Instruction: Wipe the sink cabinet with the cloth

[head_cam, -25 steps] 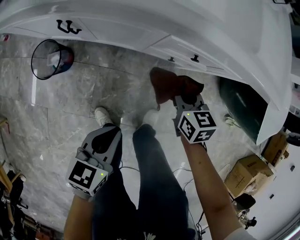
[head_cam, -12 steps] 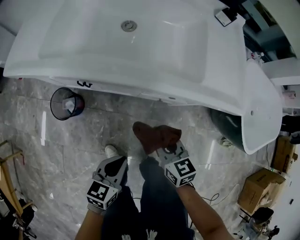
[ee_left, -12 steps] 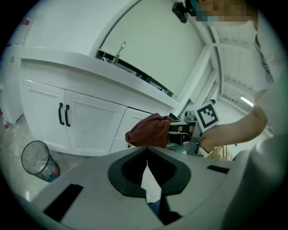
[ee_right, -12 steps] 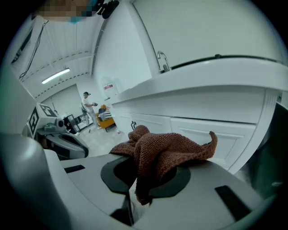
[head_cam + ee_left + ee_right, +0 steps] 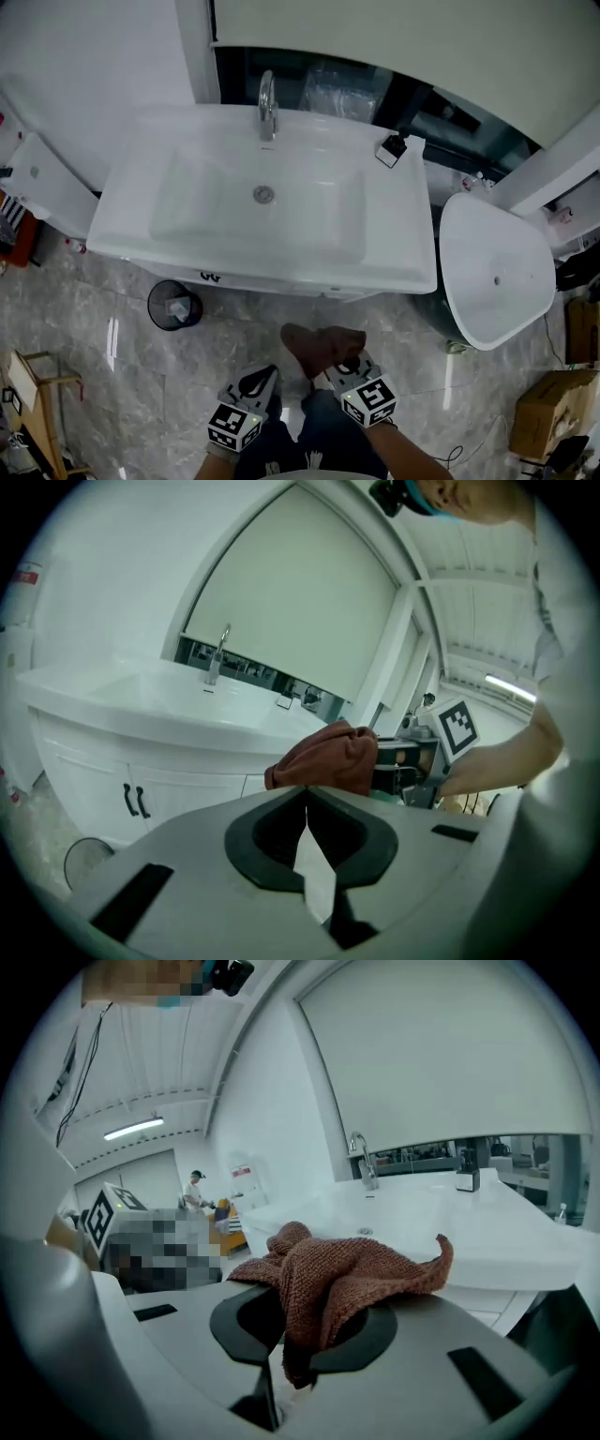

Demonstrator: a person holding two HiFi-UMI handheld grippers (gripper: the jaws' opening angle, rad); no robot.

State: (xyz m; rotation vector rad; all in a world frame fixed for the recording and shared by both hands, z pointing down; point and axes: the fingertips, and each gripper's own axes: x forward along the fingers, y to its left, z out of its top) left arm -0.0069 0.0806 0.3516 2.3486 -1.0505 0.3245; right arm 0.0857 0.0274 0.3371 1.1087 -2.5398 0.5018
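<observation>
We clamp the cloth in R gripper; L gripper closed, empty (sink cabinet front mostly hidden overhead).

cloth – rust-brown | sink cabinet – white | floor – grey marble

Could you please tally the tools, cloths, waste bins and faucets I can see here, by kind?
tools: 2, the left tool and the right tool
cloth: 1
waste bin: 1
faucet: 1
total: 5
</observation>
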